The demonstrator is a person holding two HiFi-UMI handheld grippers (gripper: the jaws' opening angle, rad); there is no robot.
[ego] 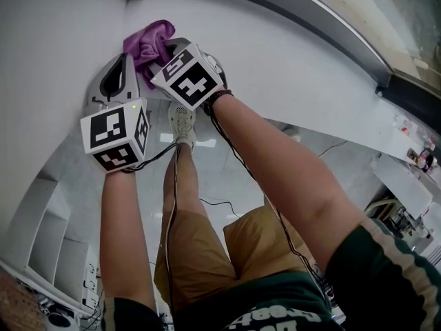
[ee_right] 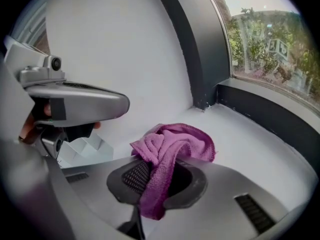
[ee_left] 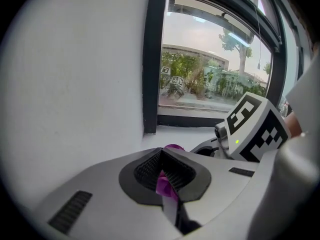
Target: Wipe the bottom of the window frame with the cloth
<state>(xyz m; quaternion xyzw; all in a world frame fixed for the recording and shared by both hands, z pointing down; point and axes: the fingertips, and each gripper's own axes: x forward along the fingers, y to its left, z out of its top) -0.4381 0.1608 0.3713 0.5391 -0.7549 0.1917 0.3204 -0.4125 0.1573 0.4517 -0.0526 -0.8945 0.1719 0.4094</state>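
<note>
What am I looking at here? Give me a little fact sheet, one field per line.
cloth: purple, bunched up
left gripper: shut on a fold of the cloth
right gripper: shut on the cloth
place: over the white sill, near its corner
window frame: dark, beyond the cloth
cloth on frame: not yet

a plain white wall meets a dark window frame above a white sill. daylight comes through the glass, with trees and a low building outside. below lies a glossy pale floor, with white shelving at its left.
</note>
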